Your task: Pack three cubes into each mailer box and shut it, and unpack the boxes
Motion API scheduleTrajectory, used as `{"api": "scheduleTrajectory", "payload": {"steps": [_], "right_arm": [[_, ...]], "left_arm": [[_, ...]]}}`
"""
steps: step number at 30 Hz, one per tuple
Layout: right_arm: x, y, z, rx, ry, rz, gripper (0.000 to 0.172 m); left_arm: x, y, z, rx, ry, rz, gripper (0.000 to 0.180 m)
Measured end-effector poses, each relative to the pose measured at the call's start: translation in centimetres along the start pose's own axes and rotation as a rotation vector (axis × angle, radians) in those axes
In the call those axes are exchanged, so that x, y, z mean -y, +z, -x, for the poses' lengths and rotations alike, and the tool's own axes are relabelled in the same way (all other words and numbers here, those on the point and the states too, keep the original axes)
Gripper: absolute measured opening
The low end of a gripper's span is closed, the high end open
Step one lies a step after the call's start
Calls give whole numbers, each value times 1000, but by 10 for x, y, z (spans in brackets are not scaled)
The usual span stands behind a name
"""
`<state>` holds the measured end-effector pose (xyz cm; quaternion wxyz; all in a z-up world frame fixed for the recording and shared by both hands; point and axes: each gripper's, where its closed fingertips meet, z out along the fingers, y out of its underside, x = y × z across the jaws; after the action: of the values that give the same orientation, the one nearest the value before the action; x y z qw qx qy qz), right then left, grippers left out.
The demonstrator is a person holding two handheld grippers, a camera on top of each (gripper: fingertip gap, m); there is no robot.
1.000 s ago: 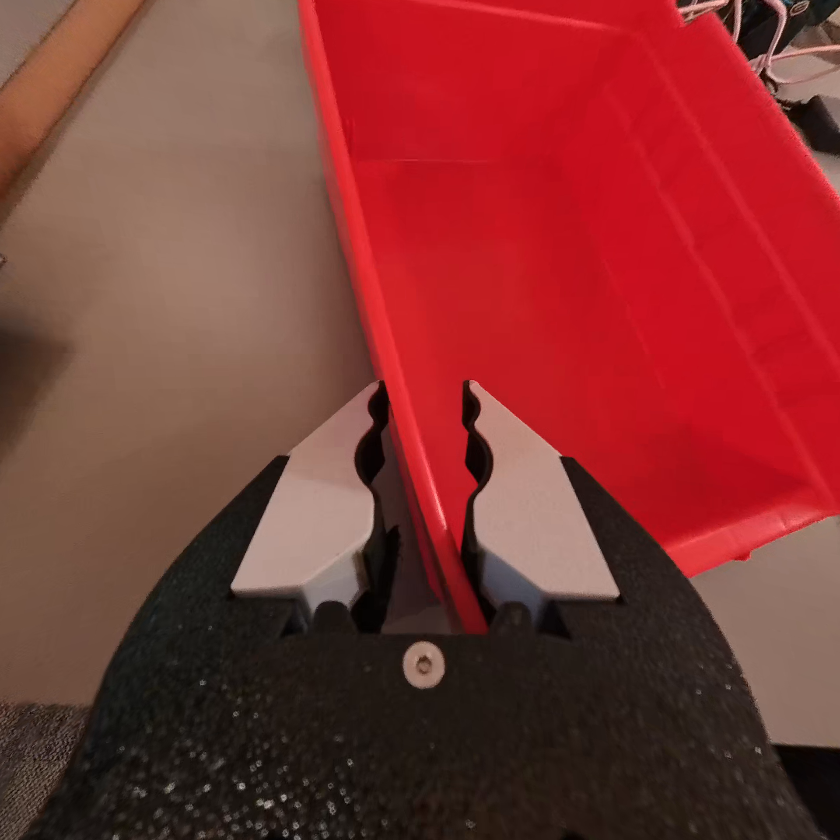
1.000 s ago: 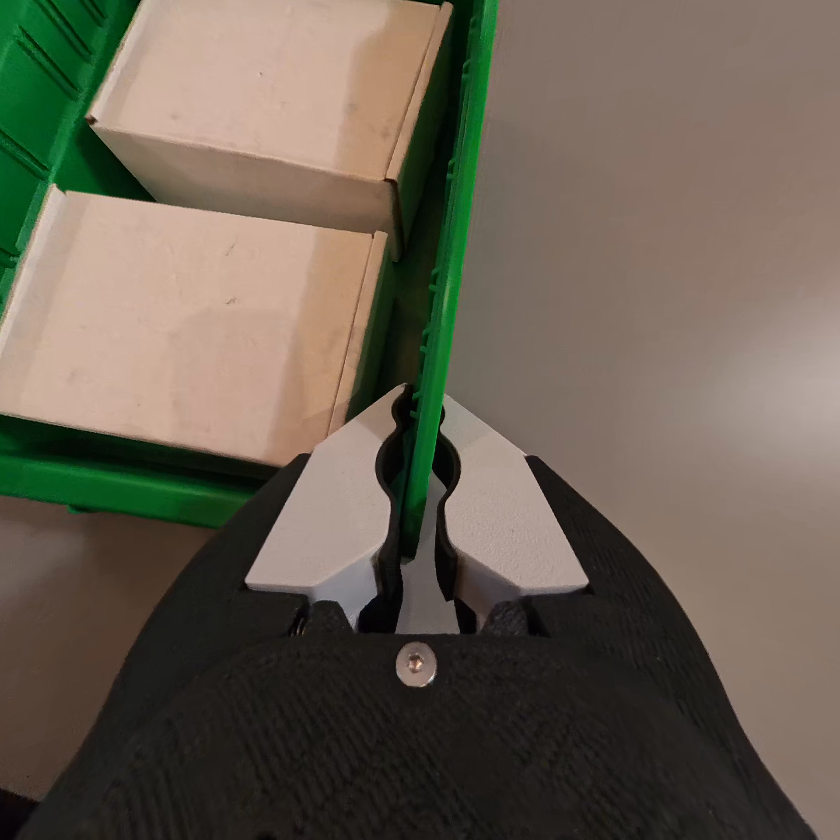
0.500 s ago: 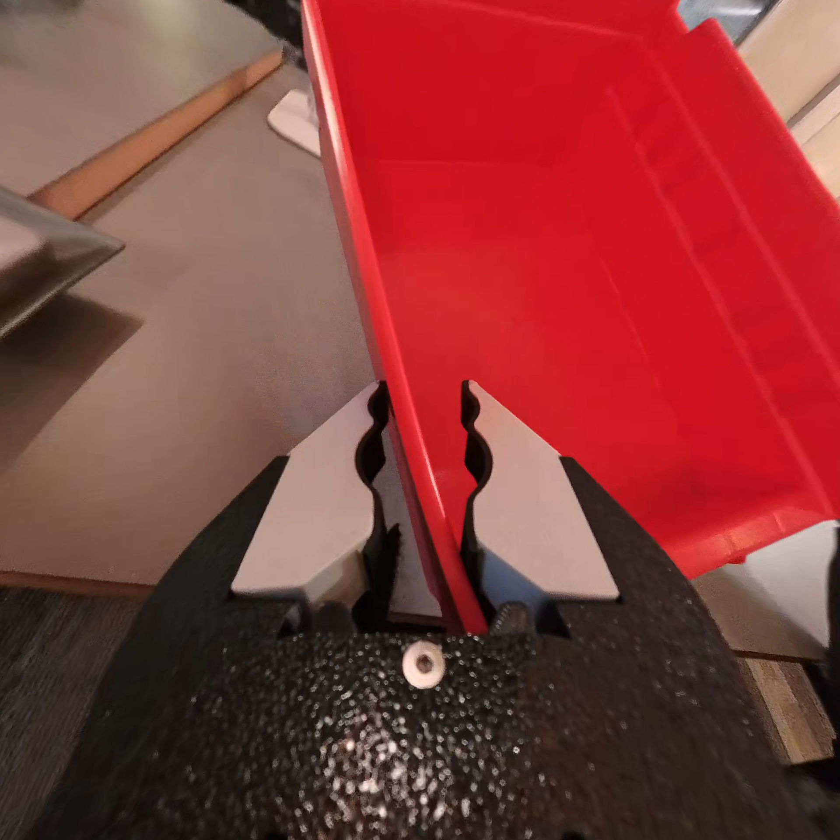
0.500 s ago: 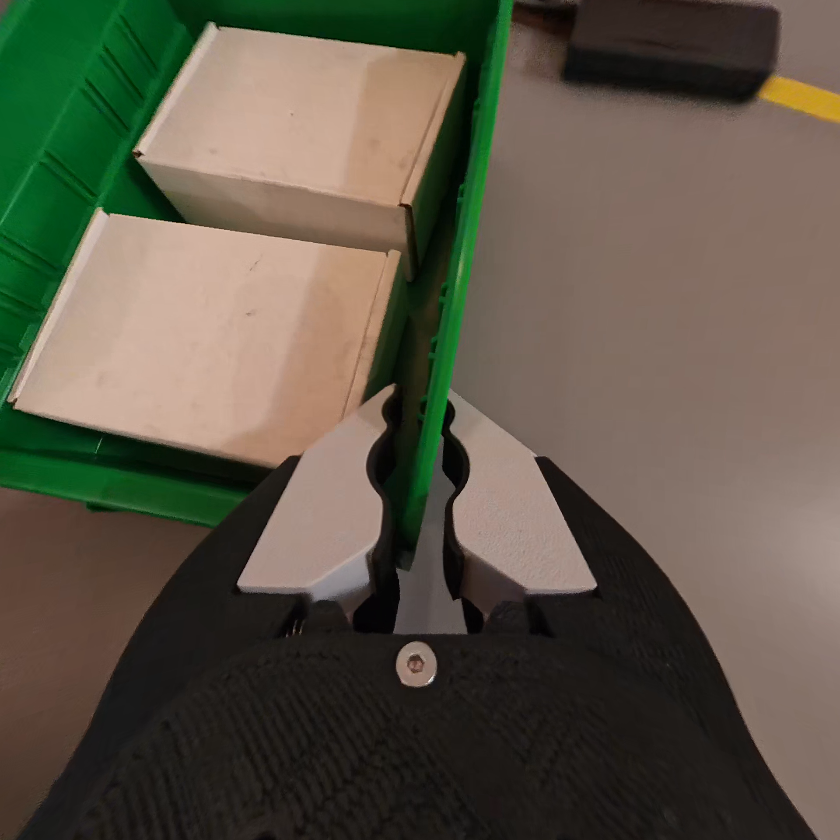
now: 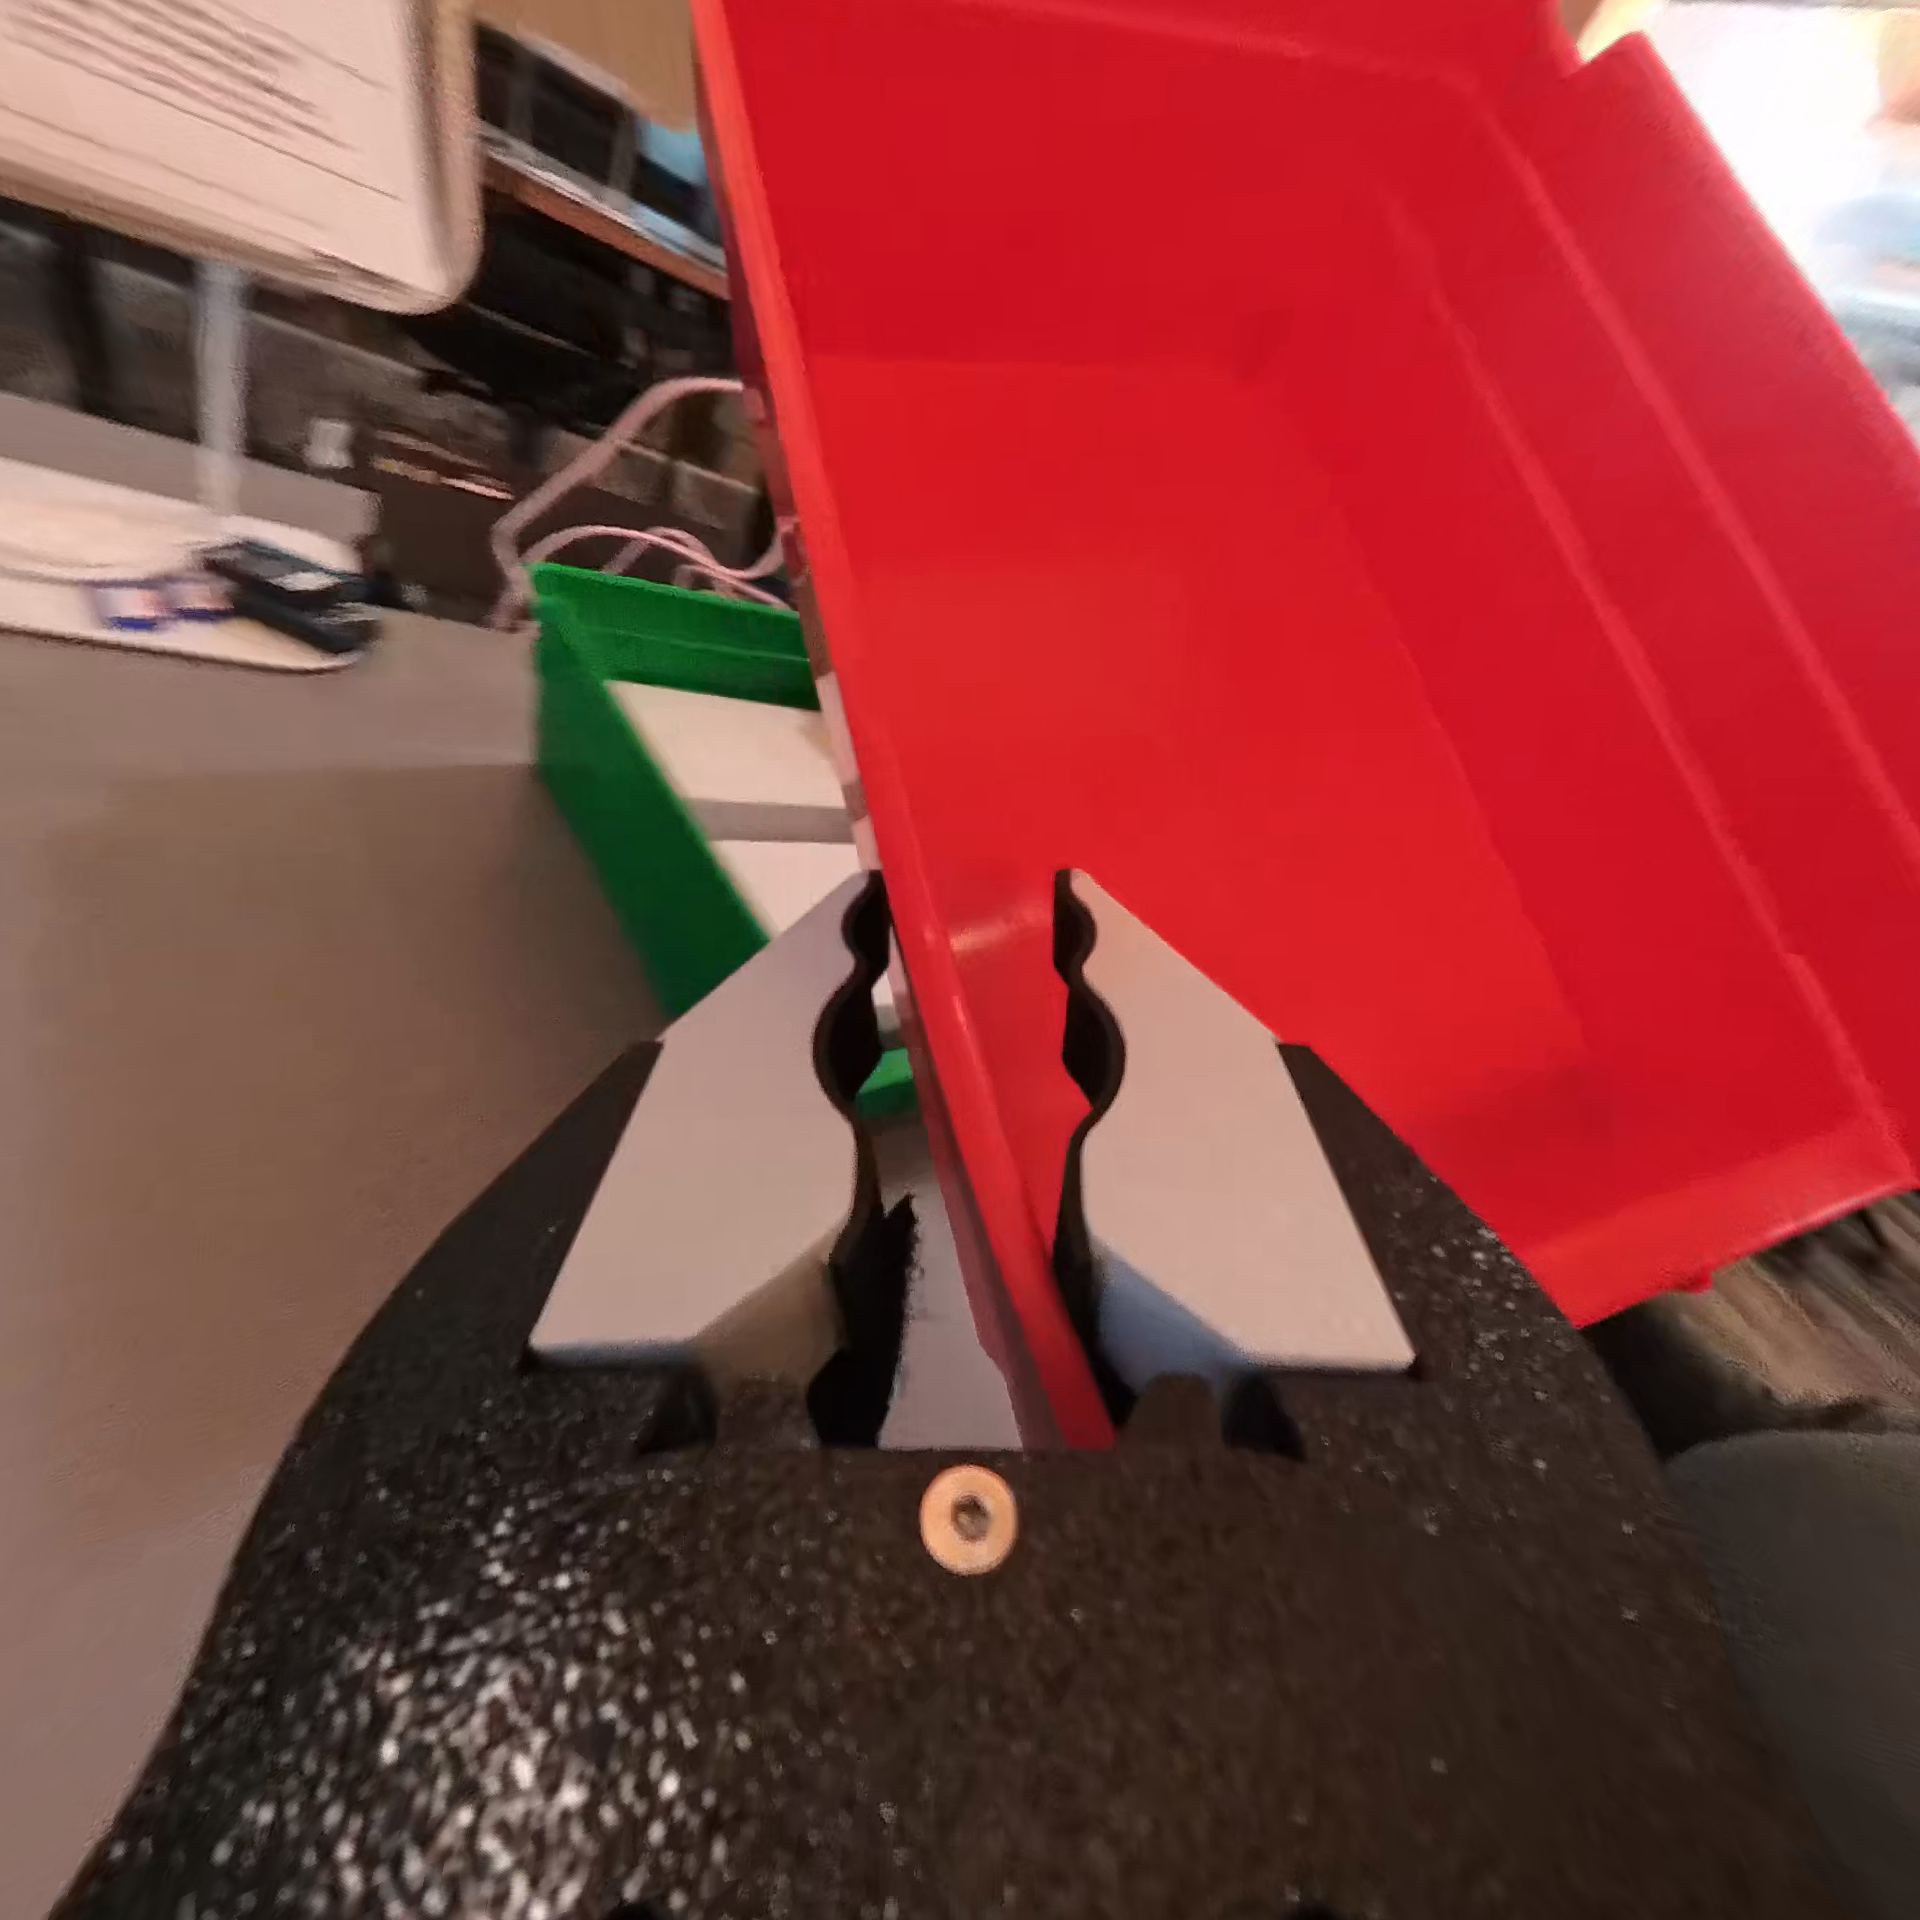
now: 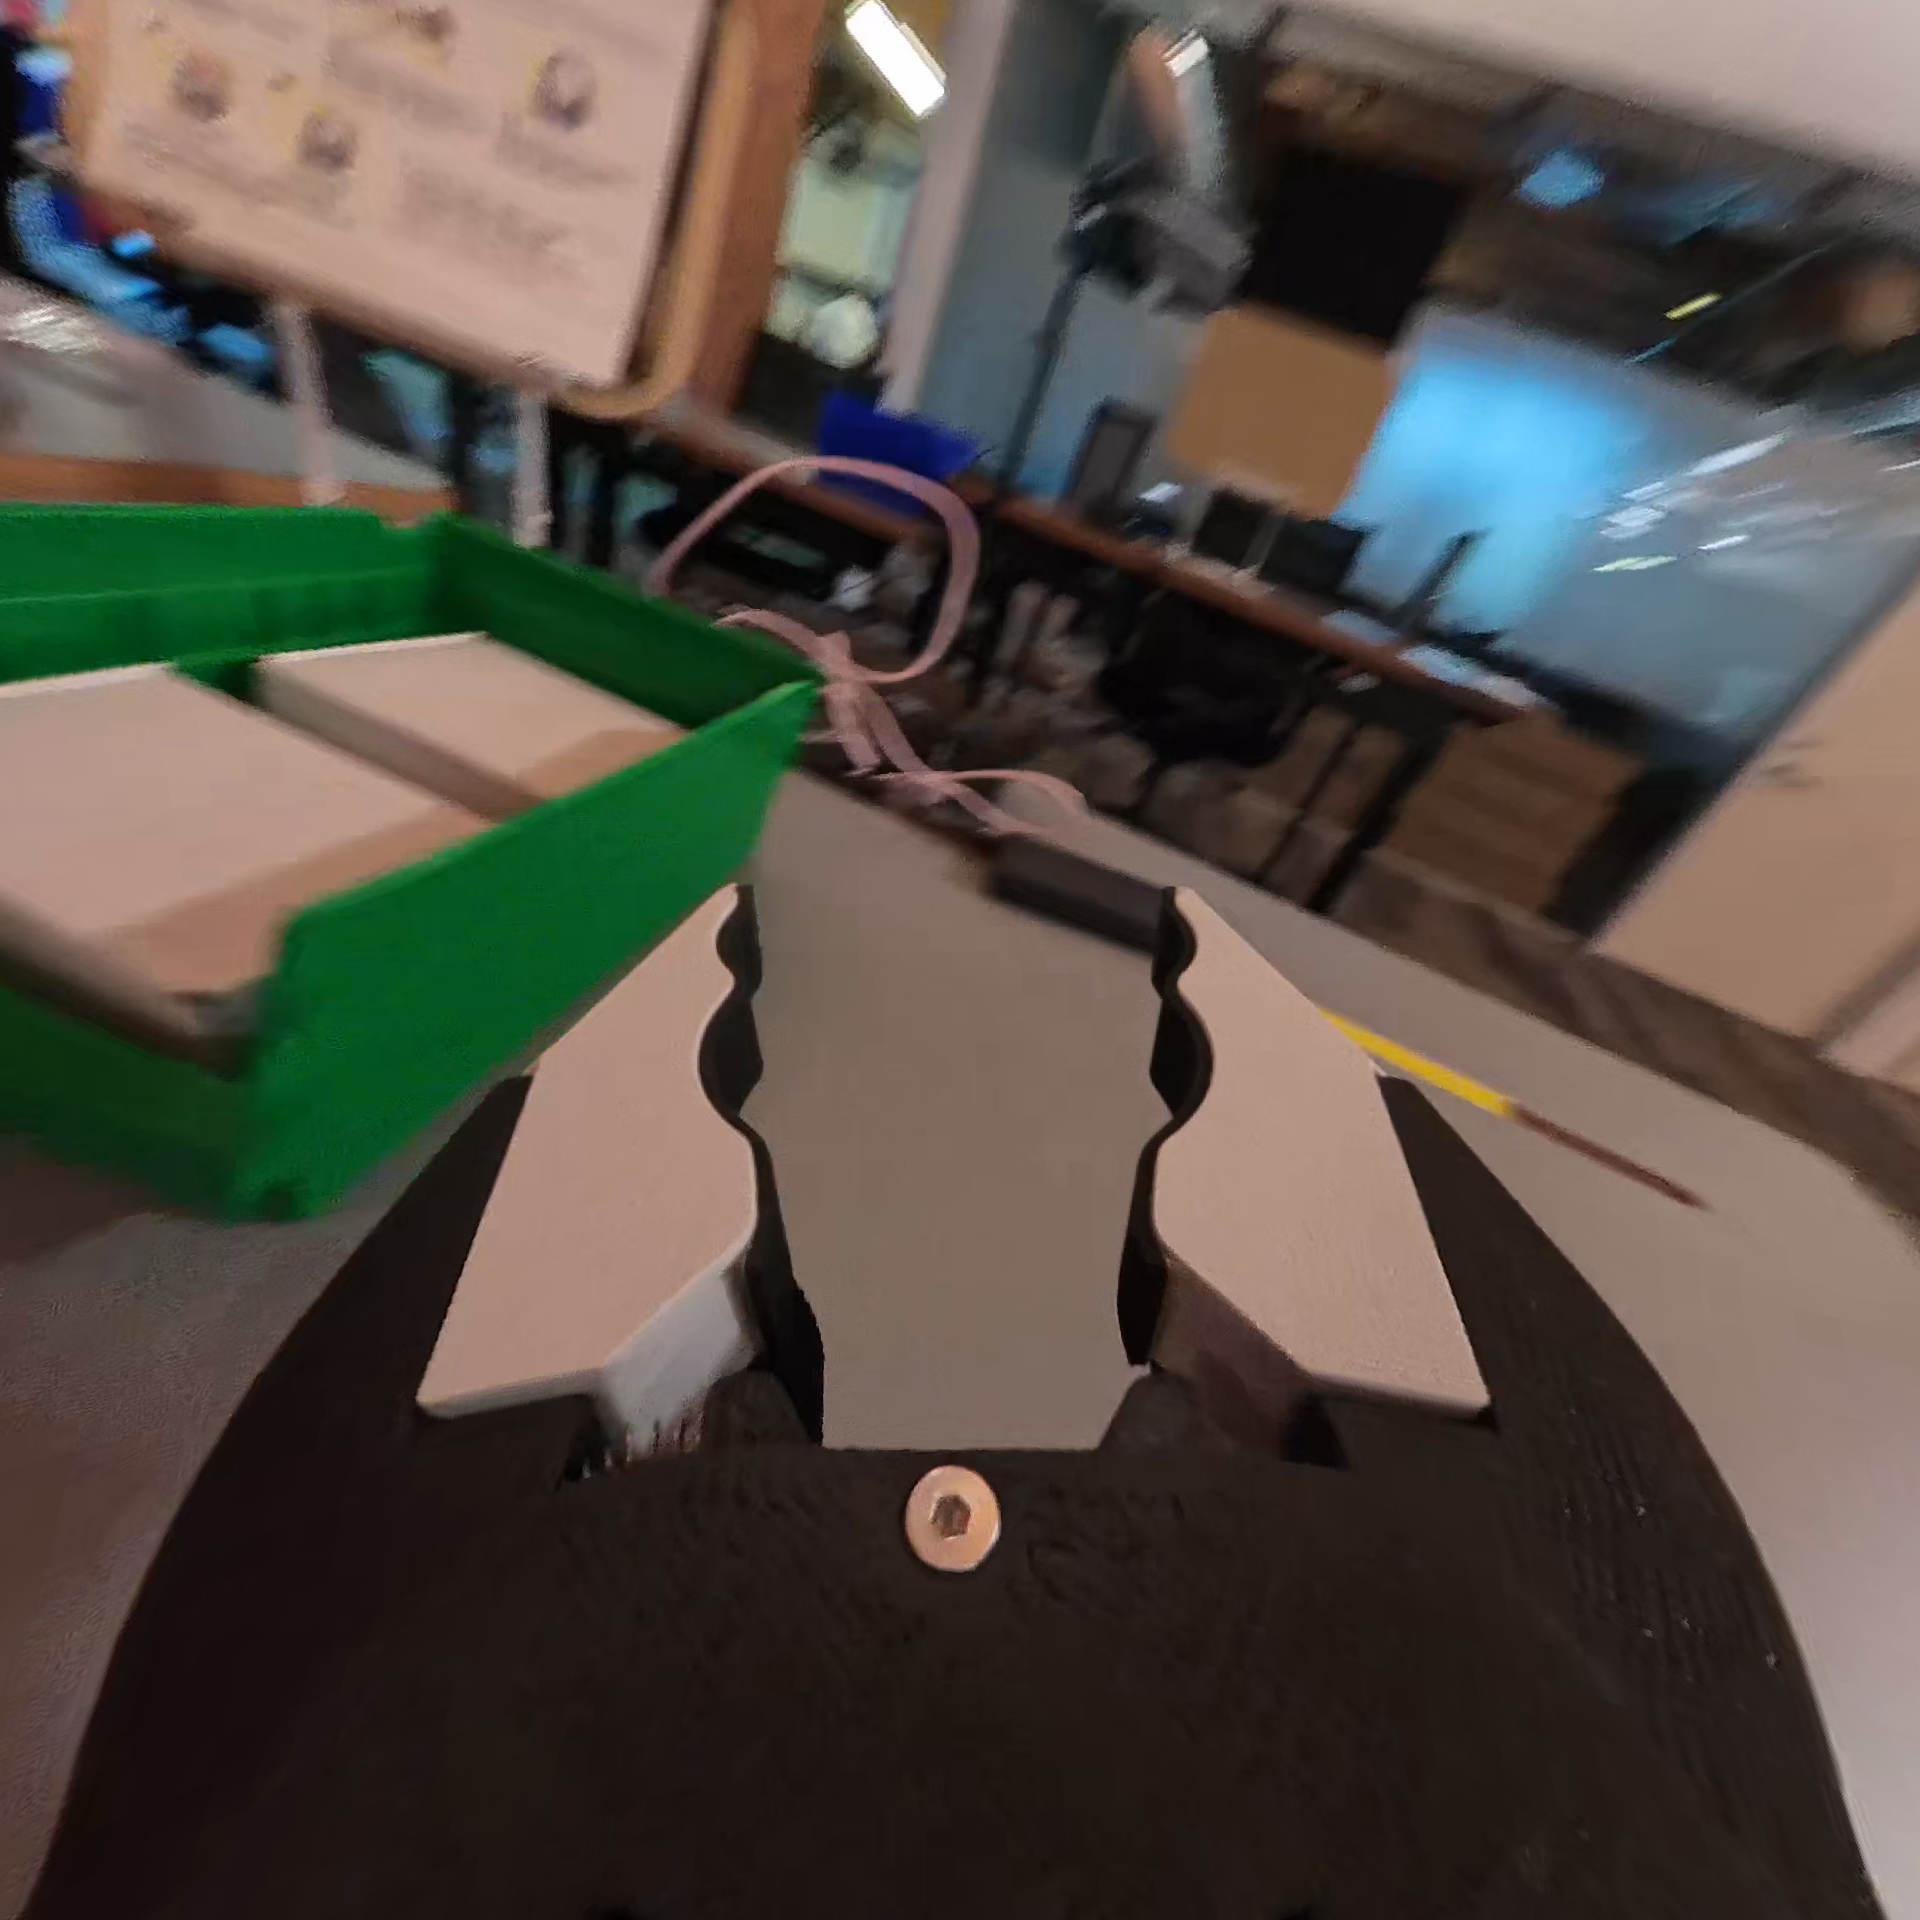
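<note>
In the left wrist view my left gripper is shut on the side wall of an empty red bin and holds it tilted up off the table. Beyond it stands a green bin with closed cardboard mailer boxes inside. In the right wrist view my right gripper is open and empty over the grey table, just right of the green bin. Two closed mailer boxes lie in that bin. No cubes are in view.
A black block and pinkish cables lie at the table's far edge. A yellow line runs along the right. A white board on a stand and desks stand behind.
My right gripper let go of the green bin's wall, opened wide and drew back to the right. My left gripper lifted and tilted the red bin, still gripping its wall.
</note>
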<state>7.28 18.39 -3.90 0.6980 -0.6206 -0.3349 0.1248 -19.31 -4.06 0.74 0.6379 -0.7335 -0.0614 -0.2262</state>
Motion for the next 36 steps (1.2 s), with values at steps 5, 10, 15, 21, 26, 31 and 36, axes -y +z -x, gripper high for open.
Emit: {"api": "scheduleTrajectory", "payload": {"steps": [5,10,15,21,26,31,36], "right_arm": [[-37,-93,-132,-418,-164,-84,71],[-54,-195,-228,-750,-117,-163,63],[-72,-231,-259,-794,139,-271,50],[-76,-236,-261,-730,236,-331,42],[-78,-236,-261,-719,259,-331,42],[-81,-221,-250,-607,294,-304,34],[-78,-224,-248,-615,266,-314,36]], "left_arm": [[-21,81,-77,-202,95,150,30],[-70,173,-148,-283,272,380,30],[-140,251,-196,-287,496,591,30],[-187,307,-213,-241,551,708,31],[-209,337,-210,-205,422,702,34],[-227,349,-211,-212,276,644,40],[-157,322,-213,-198,312,233,67]]}}
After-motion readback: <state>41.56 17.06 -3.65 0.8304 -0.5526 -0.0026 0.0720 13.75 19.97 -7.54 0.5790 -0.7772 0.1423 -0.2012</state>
